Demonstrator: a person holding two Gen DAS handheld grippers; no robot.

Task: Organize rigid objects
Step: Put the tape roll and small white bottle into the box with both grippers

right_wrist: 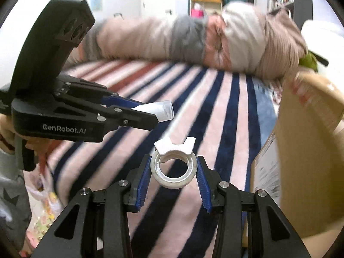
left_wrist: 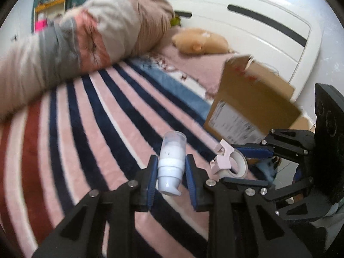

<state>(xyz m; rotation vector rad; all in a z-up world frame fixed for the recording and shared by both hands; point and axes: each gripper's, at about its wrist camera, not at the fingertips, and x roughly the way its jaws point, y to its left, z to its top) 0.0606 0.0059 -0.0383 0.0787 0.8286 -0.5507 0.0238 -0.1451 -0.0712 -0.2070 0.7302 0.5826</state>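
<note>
My left gripper (left_wrist: 171, 167) is shut on a white pump bottle (left_wrist: 172, 161) with a clear cap, held above the striped blanket. It also shows in the right wrist view (right_wrist: 154, 116), where the bottle's clear cap (right_wrist: 164, 109) sticks out past the fingers. My right gripper (right_wrist: 174, 169) is shut on a roll of clear tape (right_wrist: 173, 171) in a white dispenser (right_wrist: 174, 145). In the left wrist view the right gripper (left_wrist: 238, 163) holds the tape (left_wrist: 236, 167) just right of the bottle, beside the cardboard box (left_wrist: 253, 105).
A pink, navy and red striped blanket (left_wrist: 86, 129) covers the bed. The open cardboard box (right_wrist: 309, 150) stands at the right. A rolled quilt (right_wrist: 215, 43) lies along the far side. A plush toy (left_wrist: 200, 40) lies by the white headboard (left_wrist: 247, 21).
</note>
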